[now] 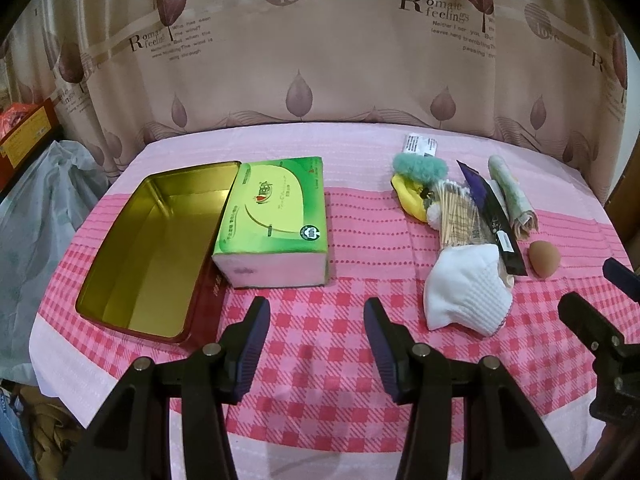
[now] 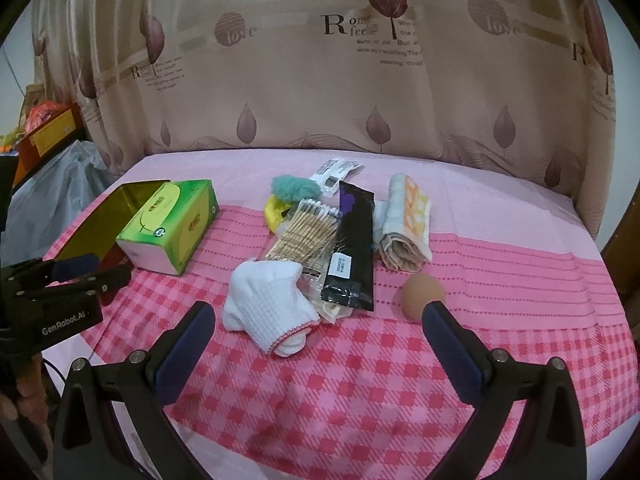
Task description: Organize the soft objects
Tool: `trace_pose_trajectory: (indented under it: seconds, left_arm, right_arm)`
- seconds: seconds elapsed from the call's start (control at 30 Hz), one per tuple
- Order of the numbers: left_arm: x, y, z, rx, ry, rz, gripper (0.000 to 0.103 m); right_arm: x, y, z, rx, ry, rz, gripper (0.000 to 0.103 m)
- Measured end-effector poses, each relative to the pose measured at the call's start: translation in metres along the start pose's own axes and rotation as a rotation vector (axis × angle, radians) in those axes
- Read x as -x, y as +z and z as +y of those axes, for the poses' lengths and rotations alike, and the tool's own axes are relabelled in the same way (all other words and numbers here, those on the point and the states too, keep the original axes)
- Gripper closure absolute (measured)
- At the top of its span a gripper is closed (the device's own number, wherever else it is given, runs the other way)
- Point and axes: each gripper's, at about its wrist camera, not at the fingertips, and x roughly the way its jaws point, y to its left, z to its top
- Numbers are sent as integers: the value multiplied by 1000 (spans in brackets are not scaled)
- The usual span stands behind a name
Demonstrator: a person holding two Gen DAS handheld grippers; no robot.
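An open gold tin lies at the left, with a green tissue box beside it. A pile of items lies to the right: white knit gloves, a bag of cotton swabs, a black packet, a rolled towel, a teal fluffy piece, a yellow item and a brown sponge egg. My left gripper is open and empty over the cloth in front of the tissue box. My right gripper is open and empty just short of the gloves and egg.
The table carries a pink checked cloth. A leaf-print curtain hangs behind it. A grey bag and boxes sit off the table's left edge. The right gripper also shows at the right edge of the left wrist view.
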Motion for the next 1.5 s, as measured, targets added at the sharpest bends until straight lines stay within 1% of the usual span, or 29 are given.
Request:
trace_pose_trajectory:
  seconds: [0.77,1.23,1.37,1.5]
  left_arm:
    - [-5,-3,-1,0,0,11,53]
    - [-10,-5,-3,-4,-2,20,53]
    - [-12,-6,-4,-9,-3,24,53]
    - [-17,-6,-6,-17,-5,31,53]
  right_arm:
    - [-1,1,-2,-7,-7,-1,1]
    - [-5,1,-8,-6,-13,4,9]
    - [-10,1,-14,0,-20,9,14]
    - [-22,-1,-26,7,-35,38,19]
